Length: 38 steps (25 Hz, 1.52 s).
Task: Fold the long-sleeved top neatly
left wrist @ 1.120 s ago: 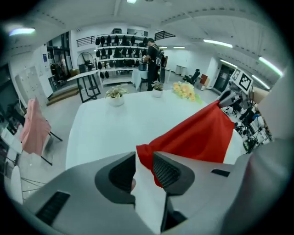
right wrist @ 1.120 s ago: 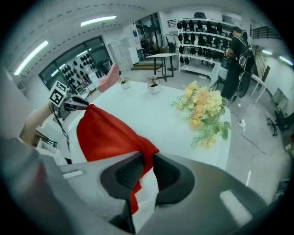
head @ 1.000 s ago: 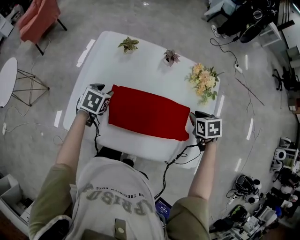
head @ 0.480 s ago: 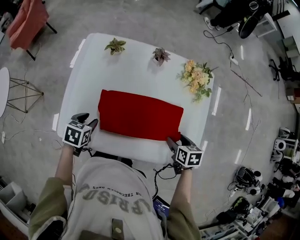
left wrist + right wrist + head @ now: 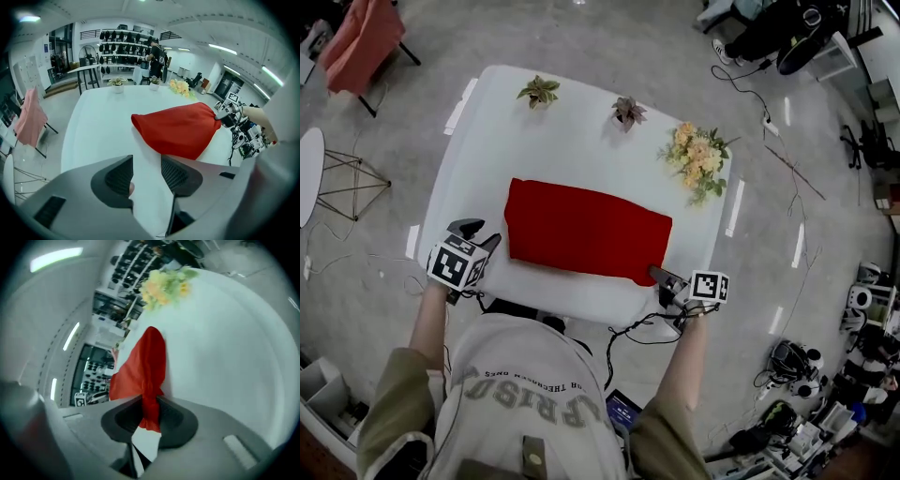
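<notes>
Salmon-pink cloth [image 5: 361, 42] draped over a chair is cut off by the top left edge of the head view; more of it [image 5: 28, 117] is shown in the left gripper view.

Beside the near left corner of the white rectangular surface [image 5: 572, 141], the grey plastic left hand-held gripper [image 5: 481, 236] is largely covered by its own marker cube in the head view. Its state is given only by the left gripper view. There the left hand-held gripper [image 5: 146, 174] is seen with its jaws apart, bare white surface between them and no cloth touched. A small pale patch at the inner edge of one pad cannot be made out.

The red long-sleeved fabric top [image 5: 586, 230] is laid flat as a folded oblong across the middle of the surface. How its sleeves are tucked cannot be told. The near edge of the surface is partly hidden behind the person's head and shoulders.

At the near right corner of the top, the grey plastic right hand-held gripper [image 5: 664, 278] is too small in the head view for its hold to be read. This is settled by the right gripper view: the jaws of the right hand-held gripper [image 5: 149, 416] are closing, and a bunched corner of the top [image 5: 143, 366] is pinched between the dark pads. A bunch of yellow flowers [image 5: 164, 284] is blurred there, but it is seen clearly [image 5: 698, 159] at the far right edge of the surface in the head view.
</notes>
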Available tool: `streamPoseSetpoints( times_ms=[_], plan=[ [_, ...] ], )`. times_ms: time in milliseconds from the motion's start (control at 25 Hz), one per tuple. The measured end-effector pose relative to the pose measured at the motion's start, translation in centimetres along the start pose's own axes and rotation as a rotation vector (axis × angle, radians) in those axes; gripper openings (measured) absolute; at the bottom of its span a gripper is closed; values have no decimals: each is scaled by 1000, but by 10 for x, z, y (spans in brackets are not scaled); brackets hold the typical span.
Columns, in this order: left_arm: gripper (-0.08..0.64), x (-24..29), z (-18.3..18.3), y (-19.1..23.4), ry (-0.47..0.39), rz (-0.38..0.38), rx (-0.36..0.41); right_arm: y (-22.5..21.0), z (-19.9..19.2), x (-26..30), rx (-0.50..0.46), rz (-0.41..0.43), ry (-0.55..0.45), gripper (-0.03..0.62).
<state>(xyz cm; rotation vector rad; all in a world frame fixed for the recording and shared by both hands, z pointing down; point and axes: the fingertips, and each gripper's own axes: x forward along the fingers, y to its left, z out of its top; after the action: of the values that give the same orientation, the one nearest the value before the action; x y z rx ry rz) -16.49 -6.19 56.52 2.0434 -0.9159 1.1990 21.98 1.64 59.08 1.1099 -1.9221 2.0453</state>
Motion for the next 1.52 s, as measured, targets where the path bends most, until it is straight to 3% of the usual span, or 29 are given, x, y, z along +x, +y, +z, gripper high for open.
streamPoseSetpoints(
  times_ms=[80, 120, 200, 280, 360, 440, 560, 640, 720, 880, 1000, 1080, 1200, 1320, 1520],
  plan=[
    [189, 0, -6, 2, 18, 14, 15, -18, 2, -6, -22, -130, -14, 95],
    [189, -2, -10, 3, 23, 23, 23, -22, 1, -10, -96, -201, 3, 156],
    [189, -9, -12, 3, 16, 33, 52, -18, 1, -24, -327, -333, 67, 306],
    [190, -19, -1, -6, -29, 10, 116, 6, 9, -37, -615, -406, 98, 339],
    [200, -22, 22, -31, -97, -55, 233, 40, 18, -35, -900, -418, 132, 339],
    [292, -8, 46, -65, -115, -138, 402, 57, 20, -14, -1117, -408, 256, 339],
    [390, 31, 51, -90, 38, -194, 668, 44, 12, 18, -1286, -441, 562, 341],
    [407, 51, 38, -85, 169, -194, 760, 24, 6, 23, -1335, -503, 736, 341],
    [420, 62, 30, -75, 212, -212, 729, 10, 7, 27, -1345, -522, 796, 341],
    [420, 73, 23, -65, 181, -275, 594, 0, 8, 34, -1329, -470, 790, 341],
    [420, 53, 42, -61, 91, -265, 582, 18, 26, 19, -1277, -413, 648, 342],
    [420, 49, 63, -46, 44, -239, 572, 27, 49, 10, -1286, -428, 575, 342],
    [420, 68, 65, -20, 128, -251, 532, 0, 65, 10, -1297, -509, 680, 341],
    [420, 84, 59, -10, 194, -282, 488, -20, 66, 22, -1302, -536, 765, 341],
    [420, 88, 65, 3, 170, -275, 380, -28, 85, 24, -1263, -603, 712, 342]
  ],
)
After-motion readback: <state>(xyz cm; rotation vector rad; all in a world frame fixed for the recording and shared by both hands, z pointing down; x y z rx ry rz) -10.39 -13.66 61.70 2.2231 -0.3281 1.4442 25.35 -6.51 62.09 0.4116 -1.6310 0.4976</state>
